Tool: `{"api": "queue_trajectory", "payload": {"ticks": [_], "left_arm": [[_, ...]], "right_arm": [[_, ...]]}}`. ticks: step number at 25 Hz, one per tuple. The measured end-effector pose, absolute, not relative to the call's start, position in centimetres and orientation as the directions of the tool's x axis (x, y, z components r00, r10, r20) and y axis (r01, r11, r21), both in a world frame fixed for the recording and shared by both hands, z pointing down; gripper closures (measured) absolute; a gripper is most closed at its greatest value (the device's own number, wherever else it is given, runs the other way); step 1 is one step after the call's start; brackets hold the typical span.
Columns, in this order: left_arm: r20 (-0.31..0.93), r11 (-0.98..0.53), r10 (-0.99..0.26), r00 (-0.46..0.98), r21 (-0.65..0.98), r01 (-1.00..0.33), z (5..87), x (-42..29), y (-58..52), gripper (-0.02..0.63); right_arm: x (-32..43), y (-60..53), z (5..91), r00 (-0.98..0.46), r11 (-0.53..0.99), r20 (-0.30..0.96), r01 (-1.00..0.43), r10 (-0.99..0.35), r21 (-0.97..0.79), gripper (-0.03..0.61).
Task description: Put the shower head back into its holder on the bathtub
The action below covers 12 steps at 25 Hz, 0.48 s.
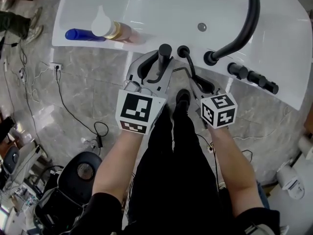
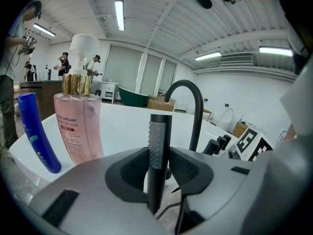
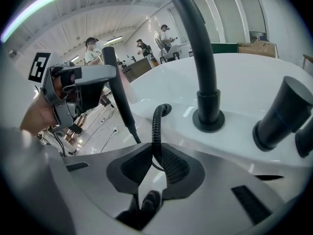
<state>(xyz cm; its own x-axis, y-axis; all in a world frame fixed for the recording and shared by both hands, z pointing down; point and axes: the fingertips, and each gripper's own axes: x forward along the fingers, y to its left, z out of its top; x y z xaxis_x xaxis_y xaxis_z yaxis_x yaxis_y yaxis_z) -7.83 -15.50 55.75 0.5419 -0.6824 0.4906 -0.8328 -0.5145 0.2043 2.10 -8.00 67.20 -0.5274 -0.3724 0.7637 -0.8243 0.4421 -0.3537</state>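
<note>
The left gripper [image 2: 159,161] has its jaws partly closed on the black shower head [image 2: 159,137], holding it upright at the bathtub [image 1: 161,13] rim, just beside the holder [image 1: 183,50]. The right gripper [image 3: 155,163] jaws pinch the ribbed hose [image 3: 156,126] rising from that holder, near the faucet [image 3: 205,58].

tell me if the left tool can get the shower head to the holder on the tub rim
Probably yes: the left tool grips the shower head right beside the holder, nothing between them. The hose, pinched by the right tool, could crowd it.
</note>
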Motion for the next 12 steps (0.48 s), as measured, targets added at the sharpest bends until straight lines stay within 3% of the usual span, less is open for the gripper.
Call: {"api": "queue_trajectory", "payload": {"ticks": [12], "left_arm": [[0.436,-0.531,-0.702,0.563,0.206,-0.822,52.6,-7.7,-17.8,0.476]], "right_arm": [[1.1,-15.1,63.5,-0.504,0.470,0.753,-0.832,-0.423,-0.293,0.508]]}}
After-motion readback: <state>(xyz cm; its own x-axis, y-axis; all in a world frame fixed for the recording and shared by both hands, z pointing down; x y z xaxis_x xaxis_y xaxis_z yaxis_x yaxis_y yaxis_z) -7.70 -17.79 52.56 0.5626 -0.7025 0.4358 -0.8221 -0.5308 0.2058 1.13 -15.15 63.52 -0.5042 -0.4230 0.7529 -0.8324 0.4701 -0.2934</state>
